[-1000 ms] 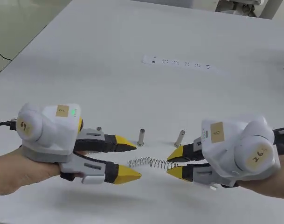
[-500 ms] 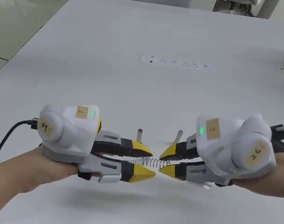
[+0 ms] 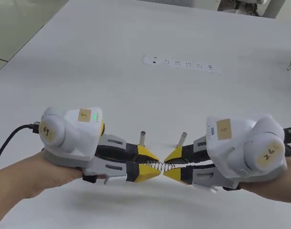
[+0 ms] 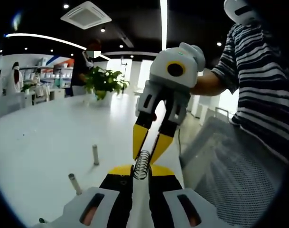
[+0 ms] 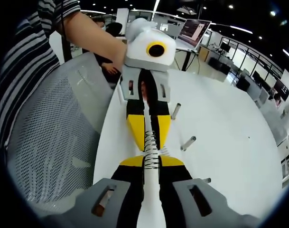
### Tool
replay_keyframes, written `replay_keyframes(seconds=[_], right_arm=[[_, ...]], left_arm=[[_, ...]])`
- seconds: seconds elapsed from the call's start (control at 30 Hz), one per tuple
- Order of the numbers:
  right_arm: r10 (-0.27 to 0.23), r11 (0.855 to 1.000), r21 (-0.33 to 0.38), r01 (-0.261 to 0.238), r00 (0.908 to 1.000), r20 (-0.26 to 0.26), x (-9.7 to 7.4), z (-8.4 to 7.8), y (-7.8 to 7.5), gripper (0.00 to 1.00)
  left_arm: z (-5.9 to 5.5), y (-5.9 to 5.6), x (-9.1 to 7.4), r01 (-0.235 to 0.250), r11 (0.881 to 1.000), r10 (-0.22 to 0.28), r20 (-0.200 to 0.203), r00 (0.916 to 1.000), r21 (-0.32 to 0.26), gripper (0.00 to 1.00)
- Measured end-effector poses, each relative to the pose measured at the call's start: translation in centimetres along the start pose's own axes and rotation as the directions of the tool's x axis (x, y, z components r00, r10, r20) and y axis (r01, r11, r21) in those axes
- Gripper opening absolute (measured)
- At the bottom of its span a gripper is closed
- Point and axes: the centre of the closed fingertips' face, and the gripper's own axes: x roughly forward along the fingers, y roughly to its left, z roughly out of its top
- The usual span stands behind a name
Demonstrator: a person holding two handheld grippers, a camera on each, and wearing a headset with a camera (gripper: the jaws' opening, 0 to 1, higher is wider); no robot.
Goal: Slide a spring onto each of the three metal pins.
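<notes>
The two tools meet nose to nose just above the white desk (image 3: 88, 71), their yellow tips almost touching. The left tool (image 3: 157, 165) has its jaws pressed in on one end of the spring (image 3: 161, 166). The right tool (image 3: 166, 166) pinches the other end, so the spring is held off the desk between them (only a short run of coils shows between the tips in the head view). Just behind the tips two metal pins (image 3: 142, 138) stand upright on the desk, apart from each other and from the tools. The right gripper view shows three pins in a row beside the jaws. A white power strip (image 3: 178, 63) lies well beyond them.
</notes>
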Motion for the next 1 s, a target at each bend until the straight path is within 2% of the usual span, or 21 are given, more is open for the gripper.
replay_keyframes(seconds=[0.2, 0.33, 0.47, 0.6, 0.73, 0.87, 1.0], right_arm=[[-0.006, 1.000, 0.002, 0.006, 0.9998, 0.021, 0.1, -0.6, 0.1, 0.09], [0.015, 0.999, 0.047, -0.017, 0.9990, 0.043, -0.1, -1.1, 0.6, 0.11], [0.015, 0.999, 0.032, -0.016, 0.9992, 0.038, -0.2, -1.5, 0.8, 0.13], [0.027, 0.997, 0.074, -0.033, 0.9971, 0.071, -0.2, -1.8, 0.8, 0.19], [0.036, 0.992, 0.119, -0.050, 0.9926, 0.116, -0.3, -1.5, 0.8, 0.16], [0.044, 0.992, 0.111, -0.056, 0.9930, 0.110, -0.2, -1.8, 1.0, 0.11], [0.047, 0.993, 0.099, -0.060, 0.9910, 0.125, -0.3, -1.6, 1.2, 0.08]], left_arm=[[-0.3, -0.6, 0.1, 0.026, 1.000, -0.026, -0.008, 0.9996, -0.004, 0.02], [-0.7, -0.7, 0.2, 0.032, 0.999, -0.032, -0.020, 0.9993, -0.005, 0.02], [-0.8, -0.8, 0.2, 0.043, 0.999, -0.043, -0.021, 0.9989, -0.010, 0.02], [-0.7, -1.0, 0.2, 0.055, 0.998, -0.055, -0.023, 0.9982, -0.014, 0.02], [-0.7, -1.4, 0.2, 0.069, 0.997, -0.070, -0.026, 0.9972, -0.017, 0.02], [-0.7, -1.6, 0.3, 0.076, 0.997, -0.077, -0.031, 0.9966, -0.018, 0.02], [-0.7, -1.5, 0.2, 0.074, 0.997, -0.075, -0.029, 0.9968, -0.024, 0.02]])
